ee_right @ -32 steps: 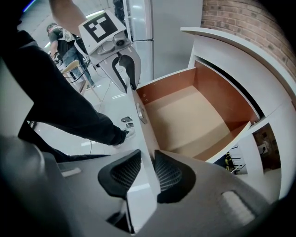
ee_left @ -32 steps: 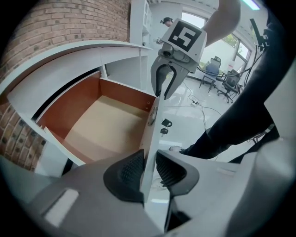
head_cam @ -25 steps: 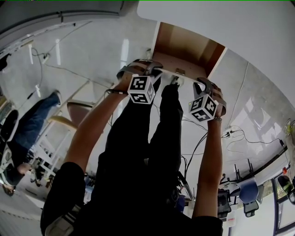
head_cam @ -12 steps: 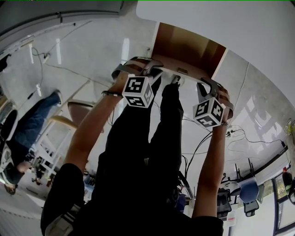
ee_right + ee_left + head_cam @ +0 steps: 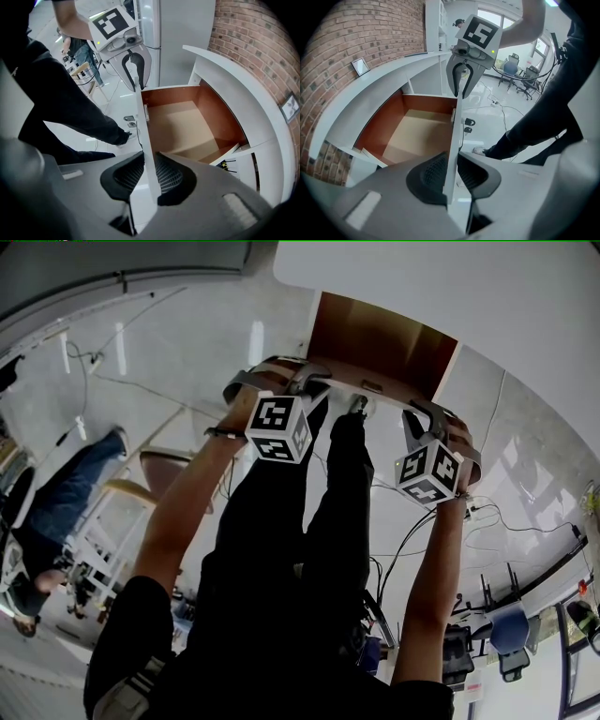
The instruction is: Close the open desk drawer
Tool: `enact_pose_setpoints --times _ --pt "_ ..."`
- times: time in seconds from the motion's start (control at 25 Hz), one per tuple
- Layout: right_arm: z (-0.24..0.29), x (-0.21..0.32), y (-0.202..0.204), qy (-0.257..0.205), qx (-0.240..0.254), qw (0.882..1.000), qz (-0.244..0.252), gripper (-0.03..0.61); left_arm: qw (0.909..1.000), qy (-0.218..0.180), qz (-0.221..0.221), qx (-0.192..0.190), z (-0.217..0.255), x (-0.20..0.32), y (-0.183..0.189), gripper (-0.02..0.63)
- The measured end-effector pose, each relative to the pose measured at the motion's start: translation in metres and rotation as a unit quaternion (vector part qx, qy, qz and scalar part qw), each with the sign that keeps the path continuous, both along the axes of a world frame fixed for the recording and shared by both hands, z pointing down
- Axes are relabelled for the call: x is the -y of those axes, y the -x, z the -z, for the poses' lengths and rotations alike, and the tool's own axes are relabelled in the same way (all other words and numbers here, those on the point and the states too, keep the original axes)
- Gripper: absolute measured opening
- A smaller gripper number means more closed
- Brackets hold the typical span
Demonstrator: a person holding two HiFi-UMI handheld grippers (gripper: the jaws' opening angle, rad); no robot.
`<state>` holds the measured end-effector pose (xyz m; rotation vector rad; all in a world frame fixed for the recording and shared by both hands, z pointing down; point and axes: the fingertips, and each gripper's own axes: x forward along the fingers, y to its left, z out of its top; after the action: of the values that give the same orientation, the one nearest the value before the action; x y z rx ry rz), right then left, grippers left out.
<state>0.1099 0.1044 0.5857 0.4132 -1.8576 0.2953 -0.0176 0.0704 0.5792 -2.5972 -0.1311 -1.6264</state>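
Left claw (image 5: 451, 174) clamps, right claw (image 5: 149, 176) just closing (both on drawer front (image 5: 455, 136))

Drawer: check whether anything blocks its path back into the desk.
Nothing visible does. The drawer is bare inside, and nothing shows where its back end runs under the desk.
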Motion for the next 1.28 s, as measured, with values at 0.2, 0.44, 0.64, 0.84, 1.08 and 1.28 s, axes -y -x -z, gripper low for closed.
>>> enact_pose_setpoints --times 0.2,0.44,0.64,0.84,1.08,1.28 --pt "0.004 0.006 0.003 0.001 0.004 1.0 0.002 0.077 0.9999 -0.004 0.009 -0.006 0.004 0.008 0.003 0.089" --pt "0.011 0.02 -0.003 -0.008 -0.002 1.0 0.003 0.077 0.9998 -0.015 0.009 -0.009 0.012 0.021 -0.003 0.088" --pt "0.011 0.032 -0.01 -0.014 -0.01 1.0 0.007 0.078 0.9995 -0.019 0.017 -0.016 0.012 0.03 -0.009 0.087" --pt "0.015 0.043 -0.014 -0.022 -0.01 1.0 0.005 0.078 0.9994 -0.023 0.021 -0.017 0.016 0.04 -0.013 0.087" --pt "0.018 0.059 -0.012 -0.03 -0.01 1.0 0.001 0.078 0.999 -0.034 0.025 -0.014 0.019 0.059 -0.012 0.091" --pt "0.016 0.065 -0.012 -0.034 -0.009 0.999 0.002 0.077 0.9988 -0.041 0.023 -0.014 0.017 0.067 -0.012 0.091"
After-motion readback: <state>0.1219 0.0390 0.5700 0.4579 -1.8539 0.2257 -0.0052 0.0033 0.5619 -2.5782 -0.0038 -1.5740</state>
